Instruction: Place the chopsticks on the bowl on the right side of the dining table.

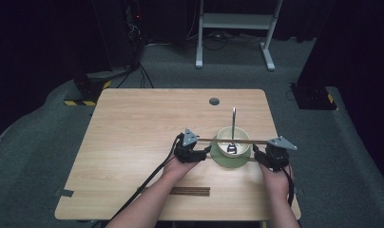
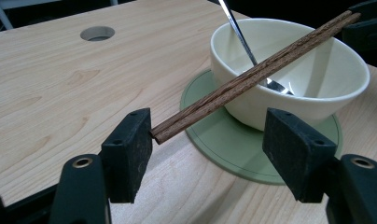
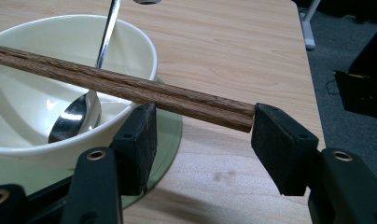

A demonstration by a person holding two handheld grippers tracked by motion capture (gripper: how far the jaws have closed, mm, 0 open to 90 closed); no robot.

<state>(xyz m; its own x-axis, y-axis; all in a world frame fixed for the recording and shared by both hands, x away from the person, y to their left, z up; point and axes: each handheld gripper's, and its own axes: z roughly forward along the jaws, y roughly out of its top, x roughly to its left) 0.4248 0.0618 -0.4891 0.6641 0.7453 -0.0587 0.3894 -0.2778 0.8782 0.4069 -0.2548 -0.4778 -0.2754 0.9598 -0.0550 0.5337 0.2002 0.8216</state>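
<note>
Pair of brown wooden chopsticks (image 1: 233, 141) lying side by side across the rim of a cream bowl (image 1: 233, 142), ends reaching out past the bowl on both sides, toward a gripper at each end. In the left gripper view, near end of the pair (image 2: 252, 74) touching the inner face of one black pad, the other pad standing well clear, so jaws of the left gripper (image 1: 192, 151) apart and not clamped. In the right gripper view, thick end of the pair (image 3: 130, 88) butting against the inner face of one pad, the other pad lower and apart from the wood, so jaws of the right gripper (image 1: 271, 154) likewise spread, nothing pinched. Inside the bowl (image 2: 289, 70), a metal spoon (image 1: 233, 130), its head down on the bottom and its handle leaning up over the far rim, passing under the chopsticks. Under the bowl, a round pale green saucer (image 1: 230, 161) flat on the light wooden table (image 1: 133, 142). Near the far edge of the table, a round cable hole (image 1: 214, 101). Near the front edge, between the forearms, a dark ruler-like strip (image 1: 190, 191). Black cables trailing back from both grippers along the forearms.
</note>
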